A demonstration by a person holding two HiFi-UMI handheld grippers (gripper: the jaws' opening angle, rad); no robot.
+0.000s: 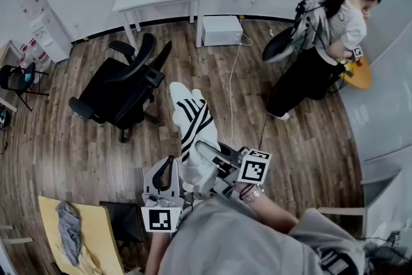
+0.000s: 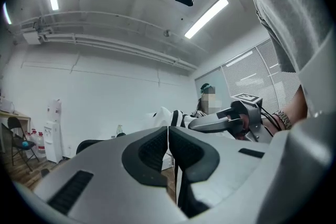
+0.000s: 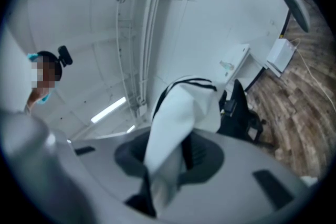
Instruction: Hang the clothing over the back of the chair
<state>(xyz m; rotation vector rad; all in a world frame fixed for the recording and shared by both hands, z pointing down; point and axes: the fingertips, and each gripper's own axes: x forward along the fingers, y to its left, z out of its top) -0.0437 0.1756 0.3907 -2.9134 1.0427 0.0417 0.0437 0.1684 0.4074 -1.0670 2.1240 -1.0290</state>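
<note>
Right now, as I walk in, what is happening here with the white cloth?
A person holds up a white garment with black stripes between two hand-held grippers. The right gripper has its fingers closed on the fabric, and the left gripper appears to pinch a thin edge of it. The black office chair stands ahead on the wood floor; nothing hangs over its back yet.

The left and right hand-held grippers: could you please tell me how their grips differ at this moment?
The right hand-held gripper clamps a thick fold of the white striped clothing, jaws partly apart; the left hand-held gripper has its jaws almost together on just a thin white edge. Clothing fills the right gripper view's middle, while the left gripper view is clear ahead. Both face the black office chair.
</note>
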